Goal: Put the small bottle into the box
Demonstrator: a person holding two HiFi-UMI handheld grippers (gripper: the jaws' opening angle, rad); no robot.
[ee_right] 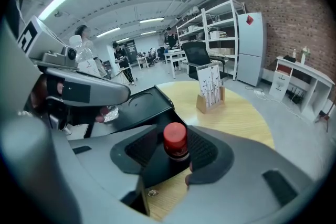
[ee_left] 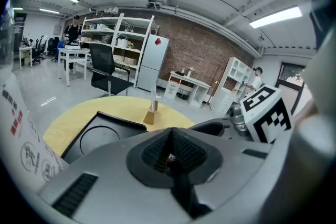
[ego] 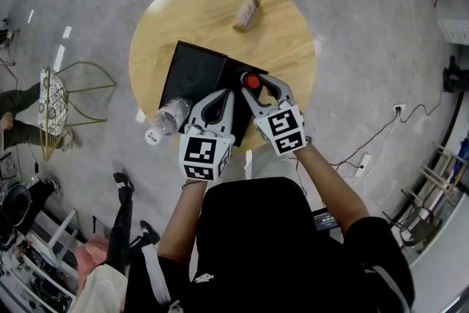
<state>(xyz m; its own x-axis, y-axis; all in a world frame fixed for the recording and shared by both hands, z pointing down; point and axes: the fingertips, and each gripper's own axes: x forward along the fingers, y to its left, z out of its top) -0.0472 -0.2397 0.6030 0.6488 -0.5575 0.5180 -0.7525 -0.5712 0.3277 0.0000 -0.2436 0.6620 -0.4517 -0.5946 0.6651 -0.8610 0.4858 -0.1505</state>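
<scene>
The small bottle [ego: 251, 80] shows only as a red cap, at about 4 o'clock from the centre of the round wooden surface [ego: 198, 7], over the right-hand part of the black box [ego: 192, 70]. Its body is hidden below the cap in the head view and in the right gripper view [ee_right: 175, 140], so whether its base rests on the box floor cannot be told.

The right gripper [ego: 256, 78] has its fingers spread and released. One stands on either side of the cap, and neither pad is seen pressing it.

The left gripper [ego: 223, 94], at 9 o'clock of the right one, has its fingers clenched together on nothing. A speck of red and white shows through the slit, too small to identify.

Both grippers cover the box's near edge.

A clear water bottle [ego: 167, 118] at 7 o'clock juts past the surface rim. What carries it is hard to make out. In the left gripper view only its label shows, cut off at the left margin.

A card holder [ego: 247, 9] stands at 1 o'clock, well apart.
</scene>
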